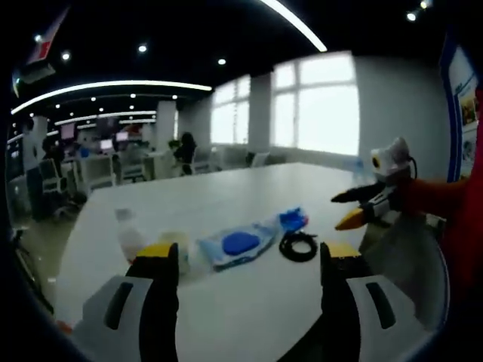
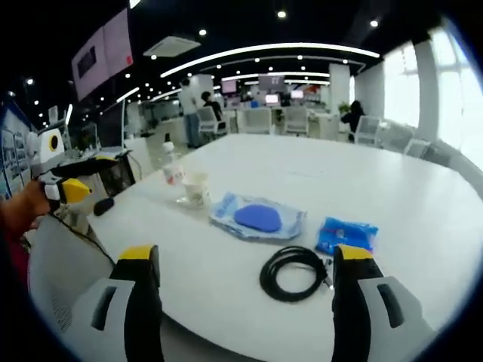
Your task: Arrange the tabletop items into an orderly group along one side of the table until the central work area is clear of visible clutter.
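Right gripper view: the right hand-held gripper (image 2: pixel 245 260) stands with its jaws spread wide and nothing between them, raised above the near edge of the white desk (image 2: pixel 392 188). Just beyond the jaw tips, between them, lies a coiled black cable (image 2: pixel 294 274) flat on the desk. Just to the right of the coil, next to the right jaw tip, lies a small blue packet (image 2: pixel 346 234). Farther in, left of the packet, lies a clear flat pouch with a blue oval item inside (image 2: pixel 257 217). Beyond the pouch's left end stands a small white cup (image 2: pixel 196 188), and just behind it an upright clear bottle (image 2: pixel 170 166). All five items sit loosely in a line across the near half of the desk, none touching a hand-held gripper.

At the left edge of this view the left hand-held gripper (image 2: pixel 72 192) is held off the desk's side; its jaw opening cannot be judged here.

Left gripper view: the left hand-held gripper (image 1: pixel 249 260) is likewise wide open and empty, with the pouch and cable beyond its tips. The far half of the desk is bare.
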`<state>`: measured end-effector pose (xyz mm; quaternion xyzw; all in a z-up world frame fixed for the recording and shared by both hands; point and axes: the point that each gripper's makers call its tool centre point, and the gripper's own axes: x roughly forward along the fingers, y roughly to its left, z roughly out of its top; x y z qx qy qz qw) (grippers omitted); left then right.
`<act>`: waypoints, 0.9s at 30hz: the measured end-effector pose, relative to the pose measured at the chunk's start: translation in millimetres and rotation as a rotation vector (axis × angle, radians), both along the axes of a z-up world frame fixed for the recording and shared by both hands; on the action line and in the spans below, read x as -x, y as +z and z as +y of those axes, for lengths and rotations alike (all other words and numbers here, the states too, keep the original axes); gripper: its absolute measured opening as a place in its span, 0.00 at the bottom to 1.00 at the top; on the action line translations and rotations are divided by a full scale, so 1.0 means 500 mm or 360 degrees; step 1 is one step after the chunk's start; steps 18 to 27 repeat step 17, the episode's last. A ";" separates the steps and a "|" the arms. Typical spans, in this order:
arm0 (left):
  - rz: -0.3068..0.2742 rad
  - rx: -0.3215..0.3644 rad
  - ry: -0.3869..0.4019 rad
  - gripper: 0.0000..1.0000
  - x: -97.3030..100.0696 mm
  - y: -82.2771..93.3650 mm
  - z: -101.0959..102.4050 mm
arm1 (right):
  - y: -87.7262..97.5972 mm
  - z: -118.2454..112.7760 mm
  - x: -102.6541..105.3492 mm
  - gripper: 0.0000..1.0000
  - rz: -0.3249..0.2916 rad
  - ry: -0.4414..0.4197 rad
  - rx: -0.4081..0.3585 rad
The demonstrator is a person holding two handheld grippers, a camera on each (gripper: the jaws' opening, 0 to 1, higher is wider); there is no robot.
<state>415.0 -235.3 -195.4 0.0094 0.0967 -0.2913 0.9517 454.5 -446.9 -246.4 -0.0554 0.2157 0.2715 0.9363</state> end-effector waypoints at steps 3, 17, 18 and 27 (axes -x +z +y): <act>0.0009 -0.0027 -0.0020 0.77 0.001 -0.009 -0.010 | 0.004 -0.006 -0.004 0.99 -0.0026 -0.0030 0.0004; 0.0200 -0.0013 0.0212 0.94 -0.024 -0.057 0.046 | 0.003 -0.021 -0.009 0.99 -0.0060 -0.0096 0.0021; 0.0200 -0.0013 0.0212 0.94 -0.024 -0.057 0.046 | 0.003 -0.021 -0.009 0.99 -0.0060 -0.0096 0.0021; 0.0200 -0.0013 0.0212 0.94 -0.024 -0.057 0.046 | 0.003 -0.021 -0.009 0.99 -0.0060 -0.0096 0.0021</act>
